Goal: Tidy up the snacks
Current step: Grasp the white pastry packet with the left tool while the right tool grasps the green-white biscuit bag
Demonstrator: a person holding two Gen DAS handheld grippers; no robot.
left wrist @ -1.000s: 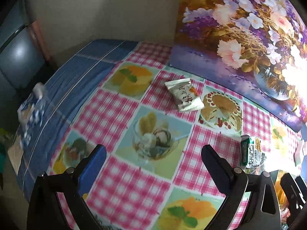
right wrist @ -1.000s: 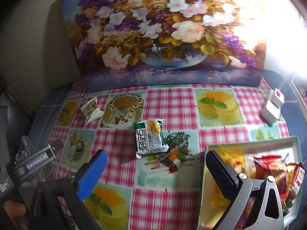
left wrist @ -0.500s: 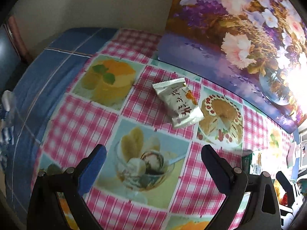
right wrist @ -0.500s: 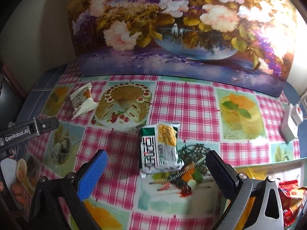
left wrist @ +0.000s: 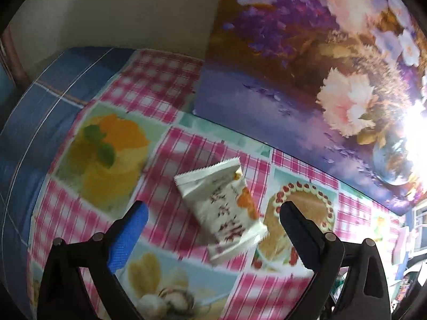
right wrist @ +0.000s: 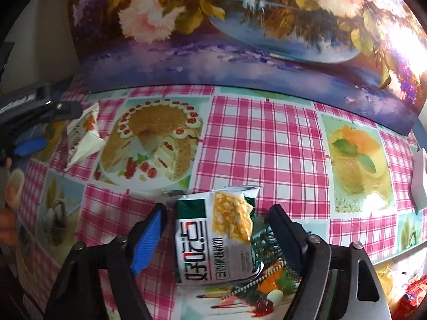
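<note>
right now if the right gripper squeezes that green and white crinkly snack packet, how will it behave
The green and white crinkly snack packet looks puffy, so it probably dents rather than resists. Likely light. Its glossy film may slip between the right gripper pads, whose jaws have just been closing around it.

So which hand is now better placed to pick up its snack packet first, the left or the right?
Likely the right. The right gripper already straddles the green packet, its jaws just closing with the packet between them. The left gripper is wide open, and the white packet lies slanted between its fingers.

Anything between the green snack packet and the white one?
Only tablecloth, with its printed cake picture, lies between green packet and white packet, per the right wrist view.
</note>
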